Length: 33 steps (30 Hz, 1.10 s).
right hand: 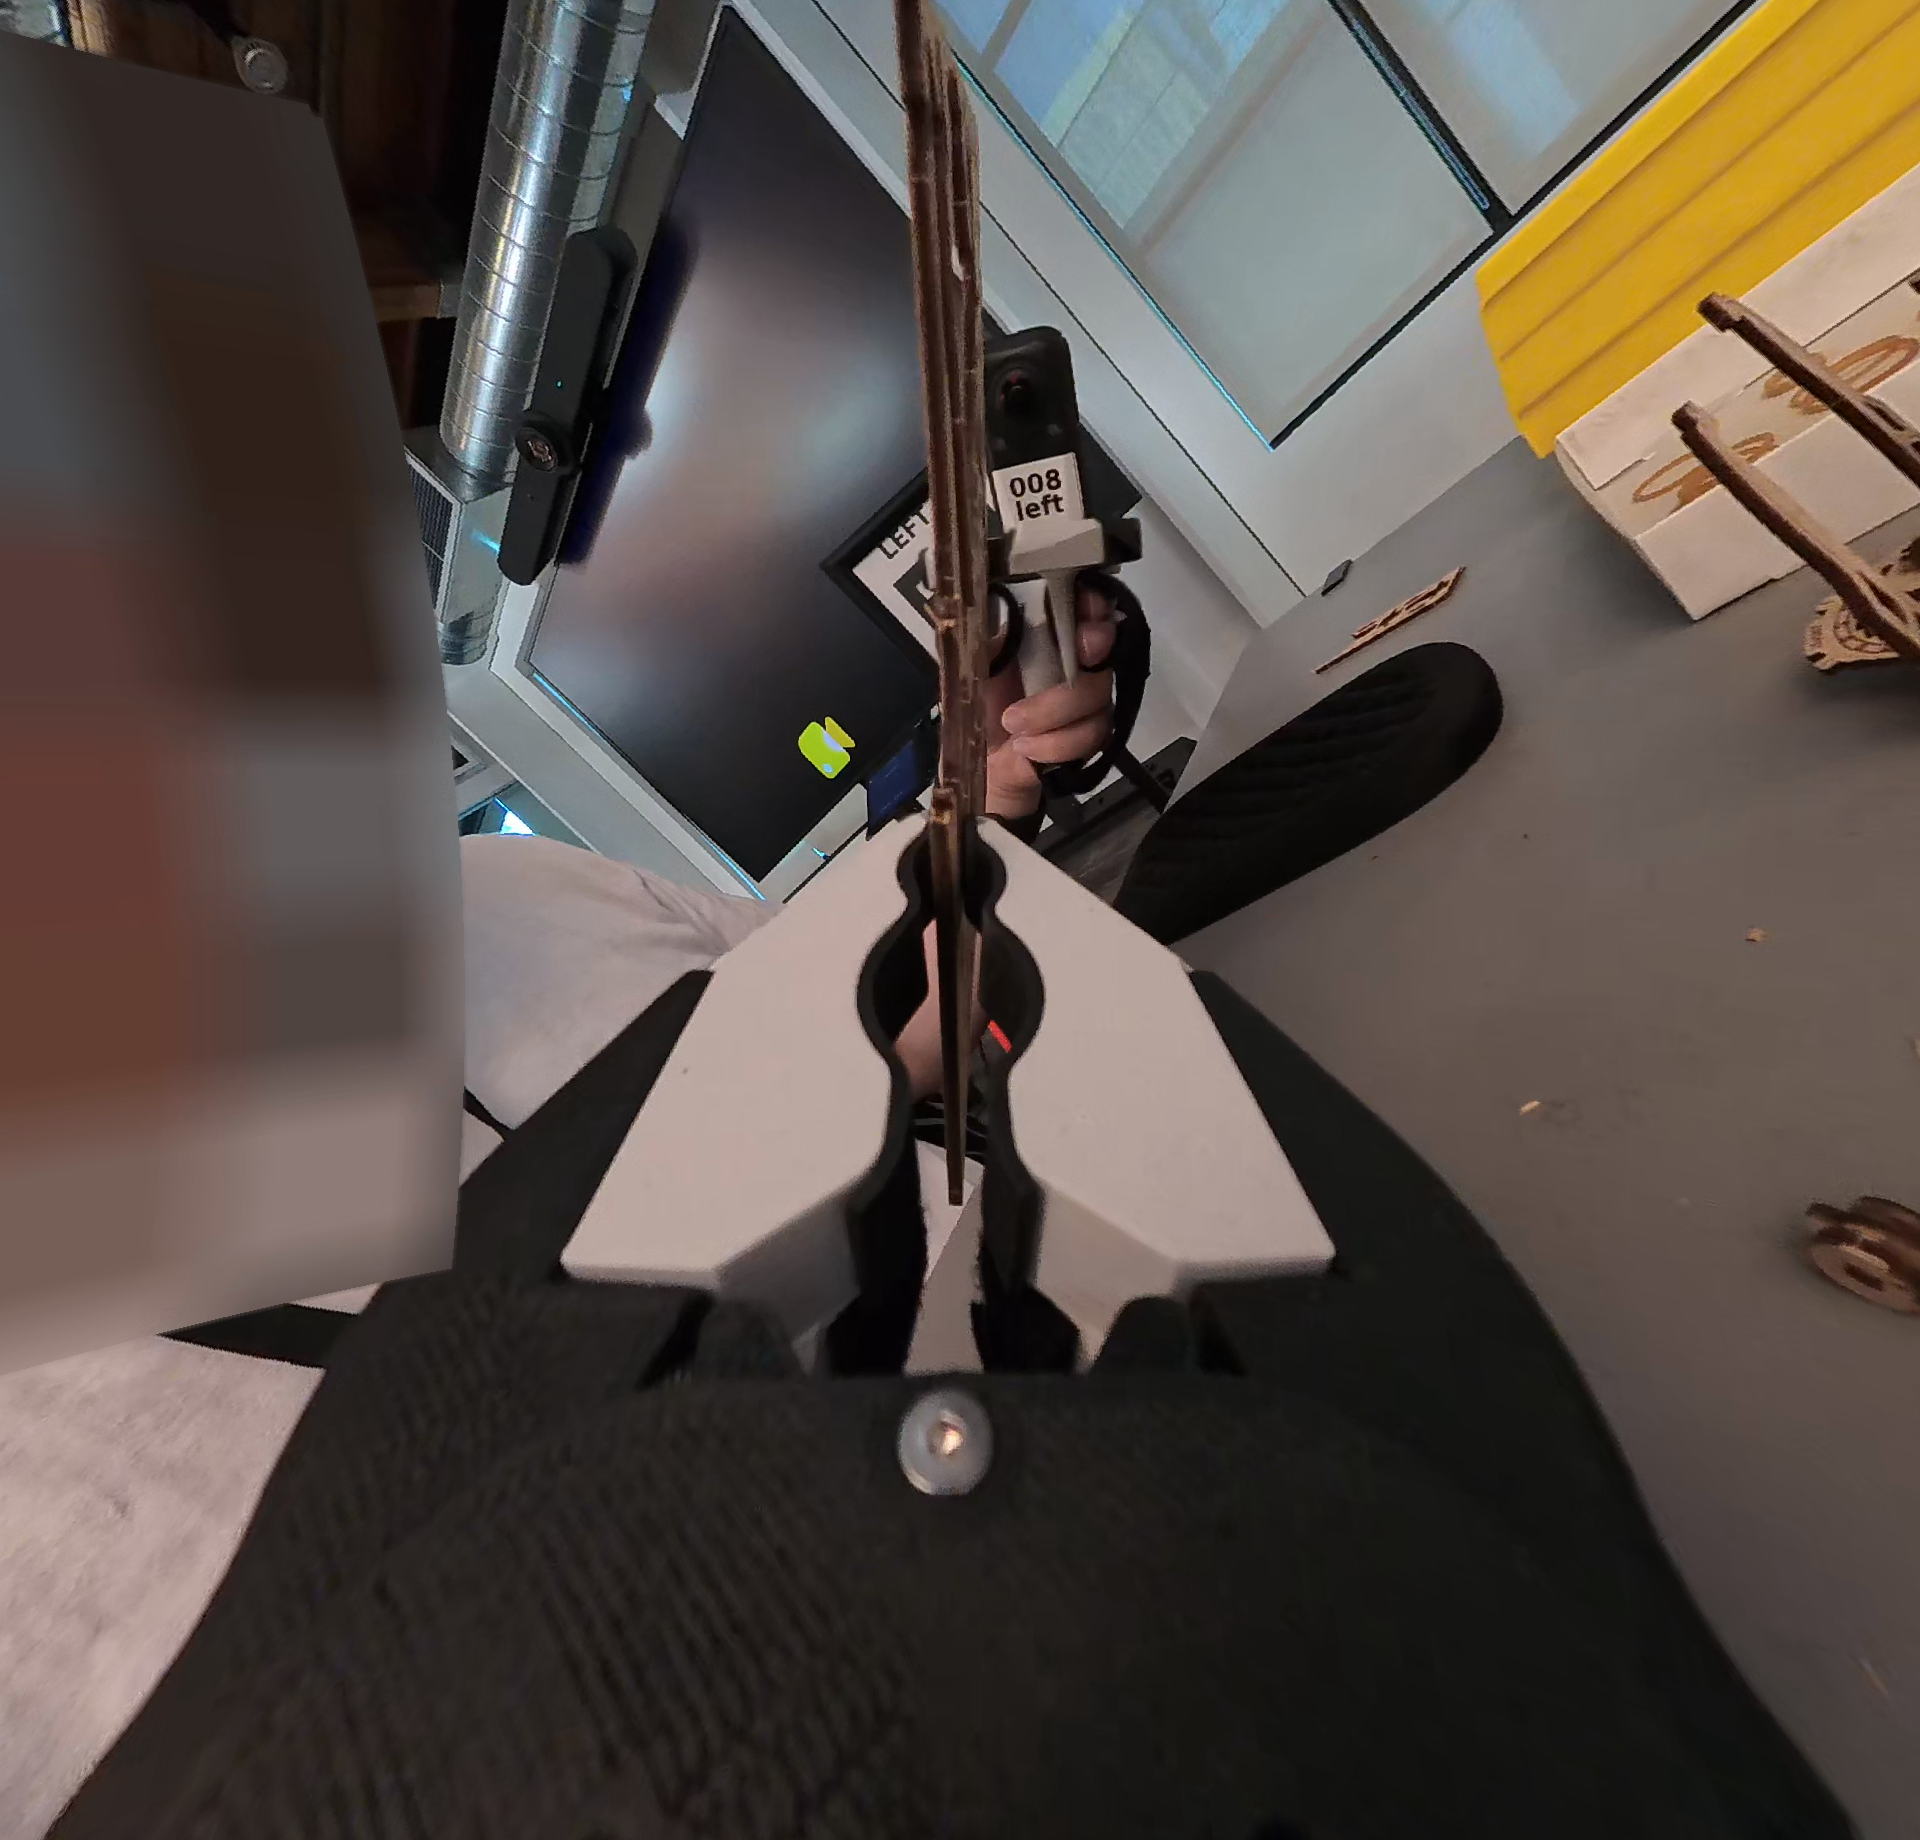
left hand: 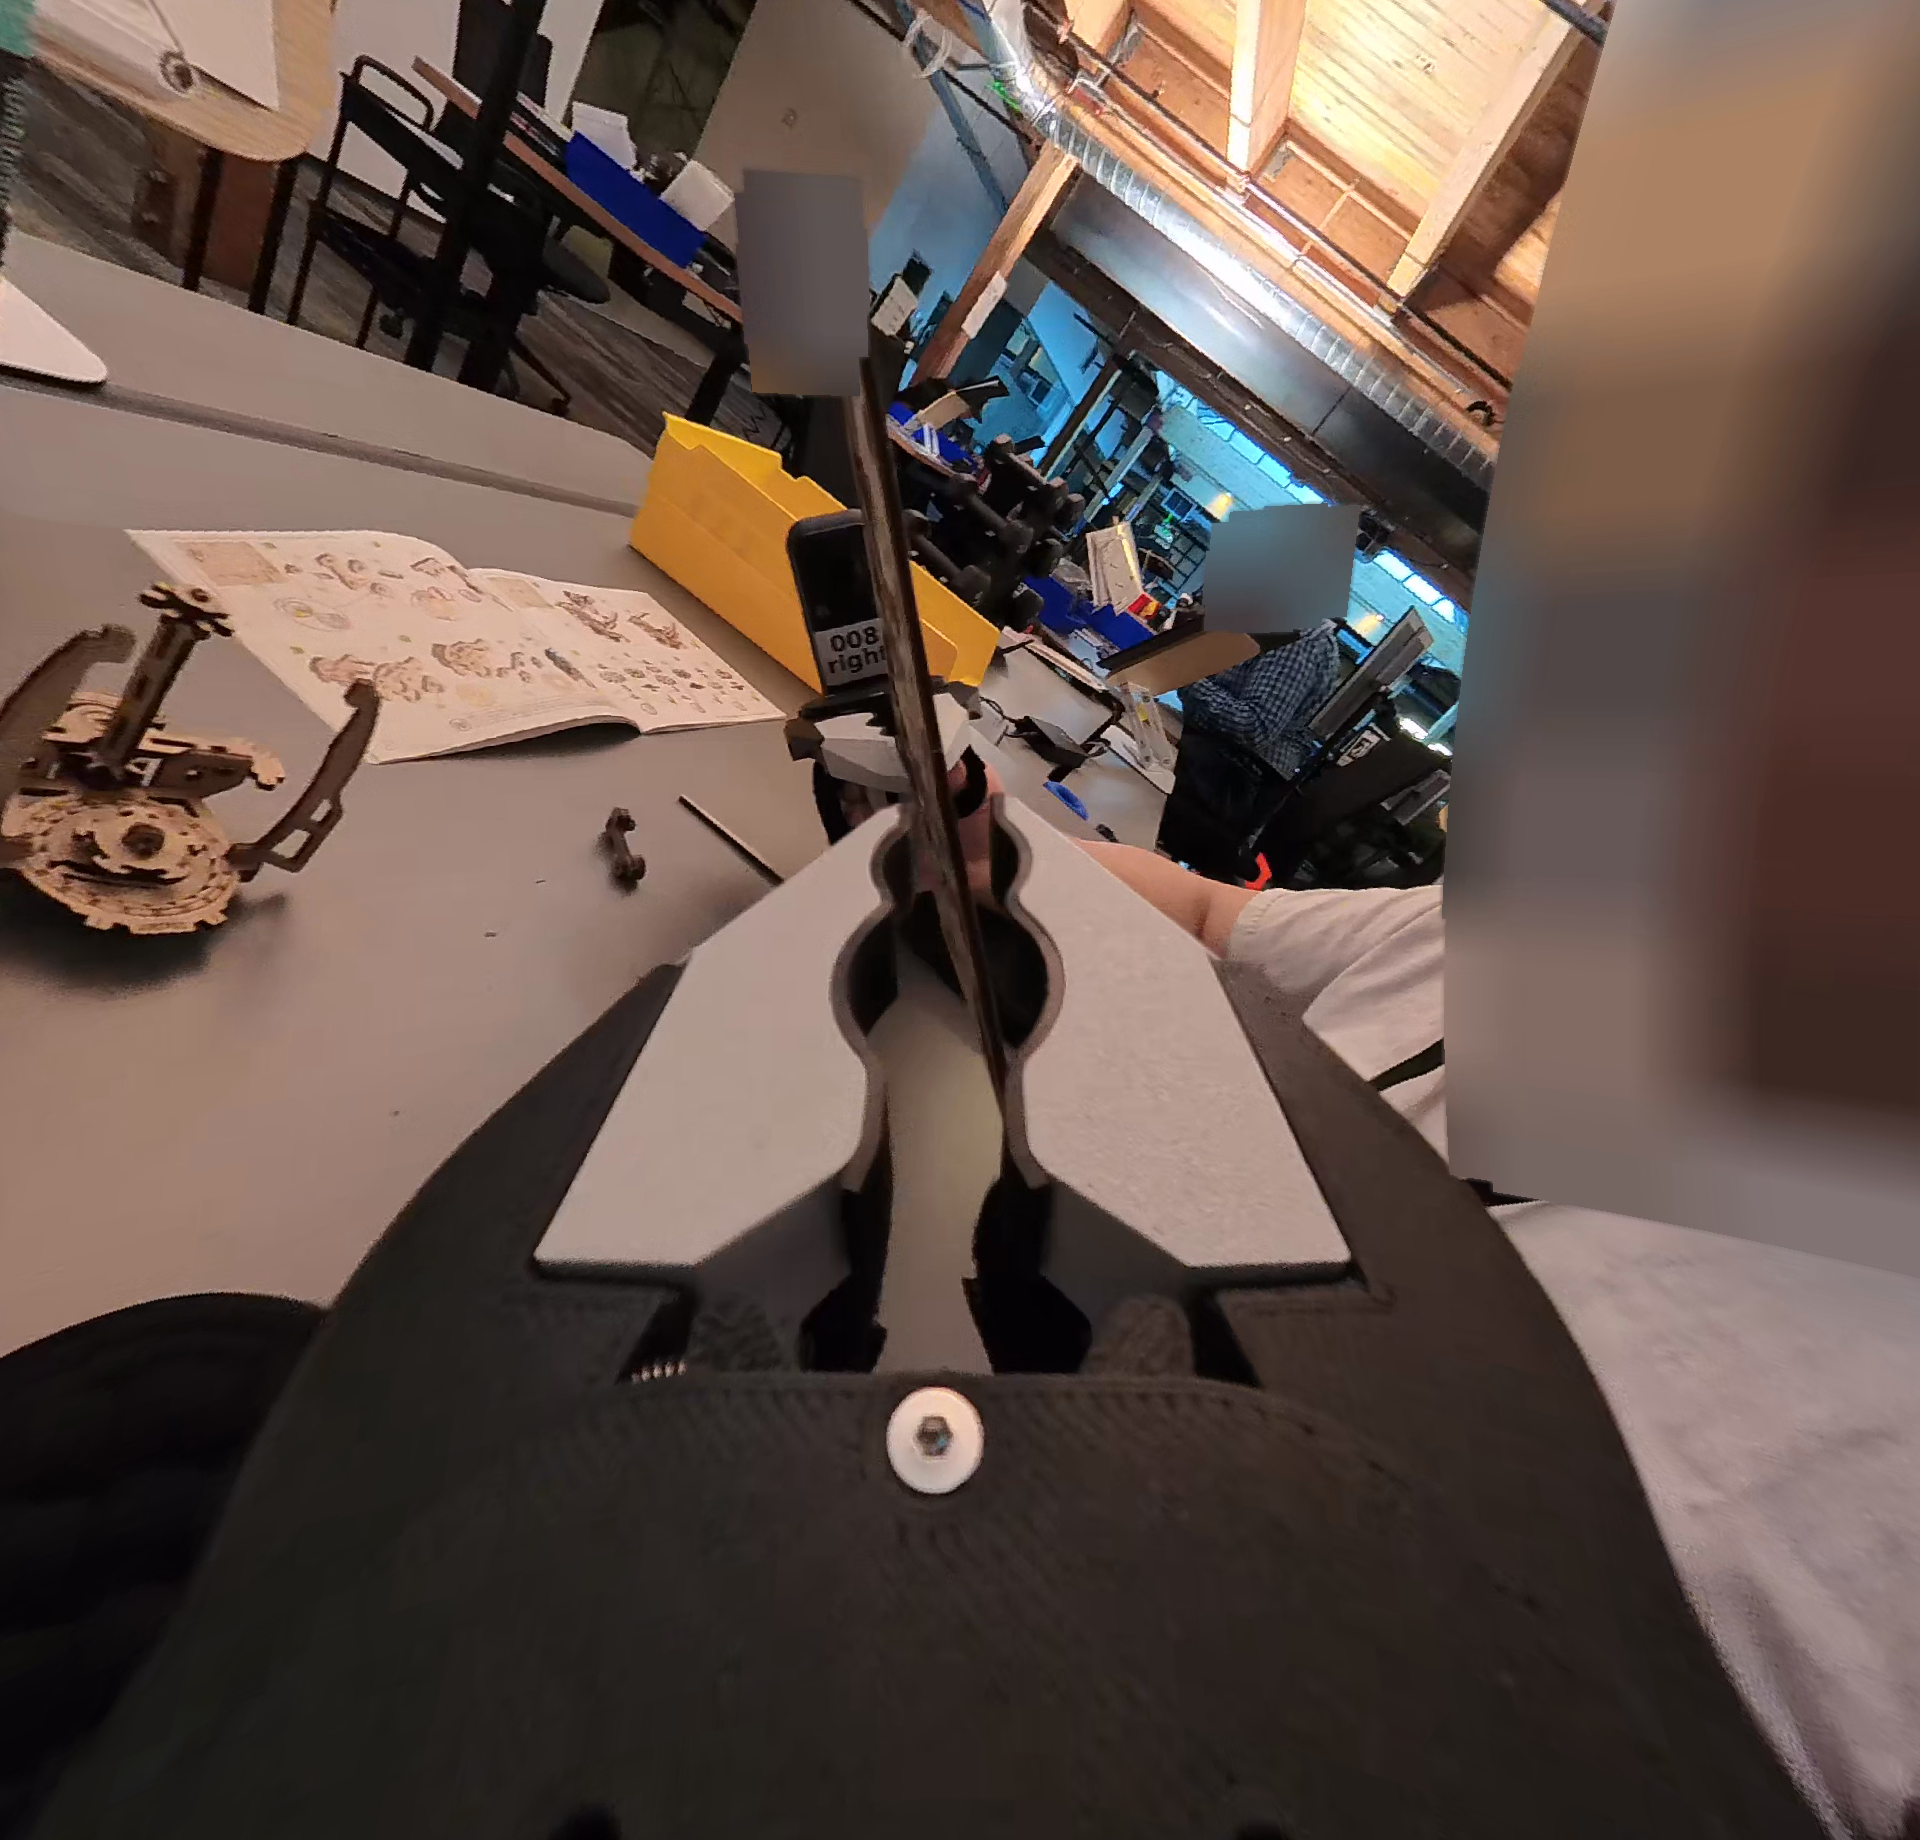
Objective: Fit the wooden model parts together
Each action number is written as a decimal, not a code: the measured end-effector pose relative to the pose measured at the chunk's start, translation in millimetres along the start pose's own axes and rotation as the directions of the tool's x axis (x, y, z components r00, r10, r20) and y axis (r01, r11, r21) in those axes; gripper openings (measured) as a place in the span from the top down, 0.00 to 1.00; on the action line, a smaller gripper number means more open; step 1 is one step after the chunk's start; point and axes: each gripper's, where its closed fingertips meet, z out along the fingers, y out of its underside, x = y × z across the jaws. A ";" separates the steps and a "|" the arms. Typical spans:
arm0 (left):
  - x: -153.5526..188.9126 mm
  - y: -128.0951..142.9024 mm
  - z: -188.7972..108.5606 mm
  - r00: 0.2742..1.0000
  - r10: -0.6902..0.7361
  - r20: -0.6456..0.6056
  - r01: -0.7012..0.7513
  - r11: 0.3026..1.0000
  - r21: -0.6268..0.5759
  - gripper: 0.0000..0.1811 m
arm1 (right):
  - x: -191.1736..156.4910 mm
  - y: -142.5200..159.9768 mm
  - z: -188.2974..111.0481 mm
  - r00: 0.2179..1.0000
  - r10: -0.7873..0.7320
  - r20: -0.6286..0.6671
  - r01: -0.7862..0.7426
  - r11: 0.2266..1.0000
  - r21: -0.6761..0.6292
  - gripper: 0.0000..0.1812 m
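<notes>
A thin dark wooden sheet (left hand: 894, 585) stands edge-on between my left gripper's (left hand: 940, 814) jaws, which are shut on its near end, held up above the grey table (left hand: 312, 1011). In the right wrist view my right gripper (right hand: 951, 829) is likewise shut on an edge-on layered wooden sheet (right hand: 951, 388). The two grippers face each other: the right one shows behind the sheet in the left wrist view (left hand: 883, 741), and the left one in the right wrist view (right hand: 1049, 585). A partly built wooden model (left hand: 125, 803) stands on the table at the left.
An open instruction booklet (left hand: 468, 637), a yellow bin (left hand: 727, 533), a small wooden piece (left hand: 623, 845) and a thin stick (left hand: 727, 840) lie on the table. The right wrist view shows a white box (right hand: 1714, 460), model arms (right hand: 1849, 585), a wooden gear (right hand: 1870, 1265) and a flat offcut (right hand: 1392, 632). Across from one pair of fingers to the other is roughly 12 centimetres. Left tips and right tips are each some 20 centimetres from the partly built wooden model (left hand: 125, 803).
</notes>
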 end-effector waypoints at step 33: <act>-10.6 38.0 21.7 0.999 -0.053 0.005 0.053 0.989 -0.141 0.95 | 7.9 -5.3 -4.7 0.999 -0.003 -0.048 0.004 0.999 0.033 1.00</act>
